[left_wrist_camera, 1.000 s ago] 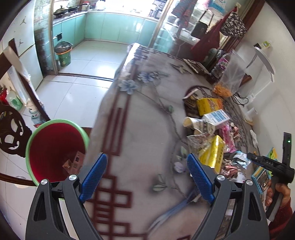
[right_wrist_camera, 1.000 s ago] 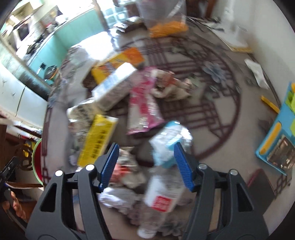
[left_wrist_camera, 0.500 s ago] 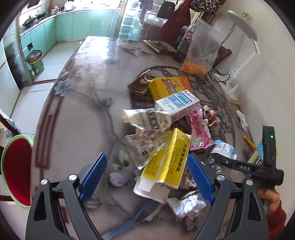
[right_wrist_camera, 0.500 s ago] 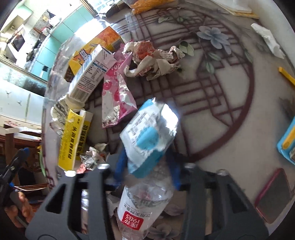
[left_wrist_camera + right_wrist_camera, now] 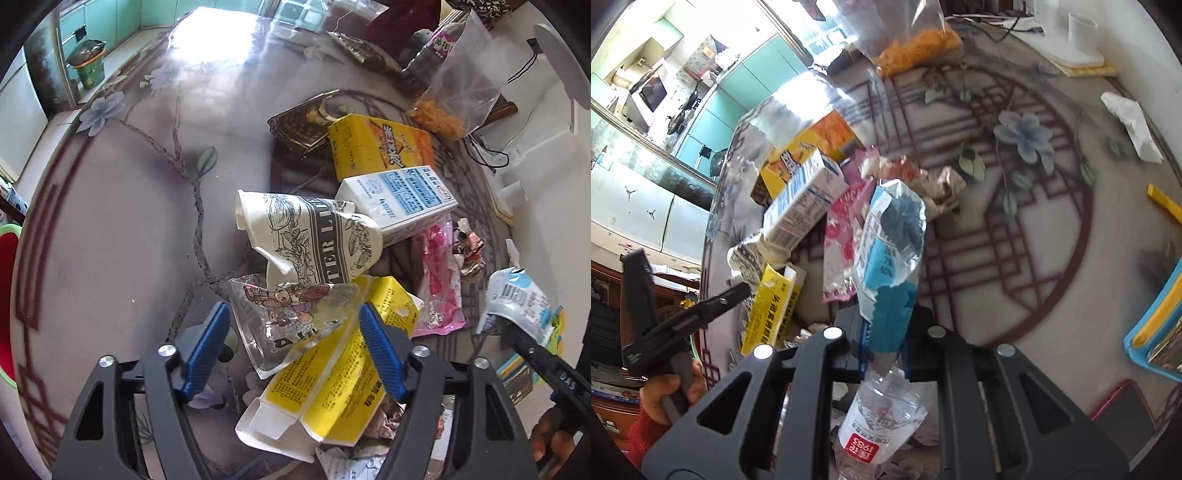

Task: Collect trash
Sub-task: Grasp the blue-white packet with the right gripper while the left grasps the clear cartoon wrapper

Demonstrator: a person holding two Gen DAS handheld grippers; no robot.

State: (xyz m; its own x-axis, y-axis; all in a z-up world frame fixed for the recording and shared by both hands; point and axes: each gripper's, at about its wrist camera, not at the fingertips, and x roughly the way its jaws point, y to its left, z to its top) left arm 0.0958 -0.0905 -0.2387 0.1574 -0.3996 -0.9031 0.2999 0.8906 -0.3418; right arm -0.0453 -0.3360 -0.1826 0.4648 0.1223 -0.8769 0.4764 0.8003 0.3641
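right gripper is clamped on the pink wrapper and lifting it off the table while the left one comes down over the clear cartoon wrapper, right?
Not quite. In the right wrist view the right gripper is shut on the blue and white wrapper; the pink wrapper lies on the table. The left gripper is closing around the clear cartoon wrapper.

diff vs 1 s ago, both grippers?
The right gripper has shut on the blue-and-white wrapper and lifted it. The left gripper swung from the red bin to the pile; its jaws are closing around the clear cartoon-print wrapper. The milk carton and paper cup stayed put.
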